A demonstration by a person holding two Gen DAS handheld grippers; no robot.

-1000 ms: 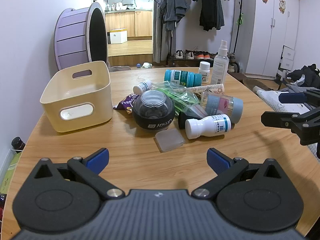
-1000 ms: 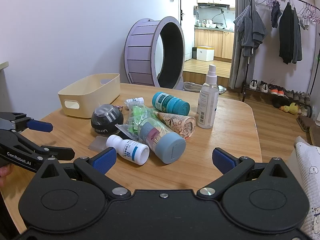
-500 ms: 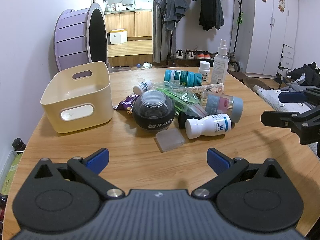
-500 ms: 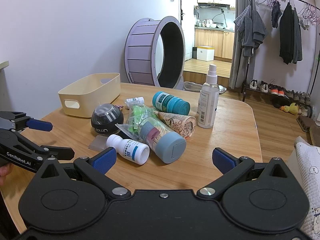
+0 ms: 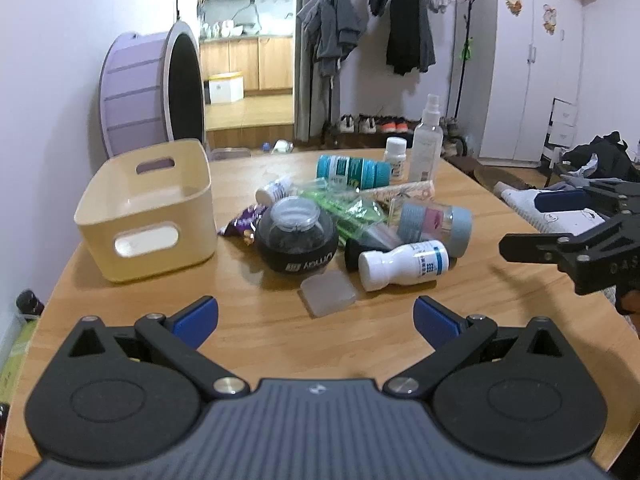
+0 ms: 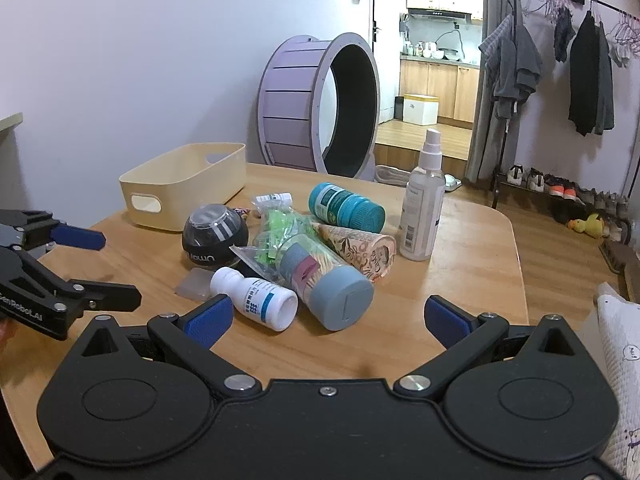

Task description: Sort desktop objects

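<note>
A heap of objects lies mid-table: a black gyro ball (image 5: 296,236) (image 6: 216,236), a white pill bottle (image 5: 404,264) (image 6: 256,300) on its side, a clear jar with a grey lid (image 5: 436,222) (image 6: 320,280), a teal bottle (image 5: 352,170) (image 6: 344,208), a green packet (image 5: 344,208) and a small translucent box (image 5: 328,294). The cream basket (image 5: 148,208) (image 6: 188,184) stands left of the heap. My left gripper (image 5: 316,316) (image 6: 118,268) hovers open, short of the box. My right gripper (image 6: 328,316) (image 5: 524,224) is open near the pill bottle and holds nothing.
A spray bottle (image 6: 424,208) stands upright at the far side beside a patterned paper cone (image 6: 360,246). A small white bottle (image 5: 395,156) stands behind the teal one. Bare wood lies between the grippers and the heap. A purple wheel (image 6: 316,100) leans on the wall behind the table.
The left gripper has shifted slightly, so the heap sits a little lower and further left in its view. The right gripper and the objects have stayed put.
</note>
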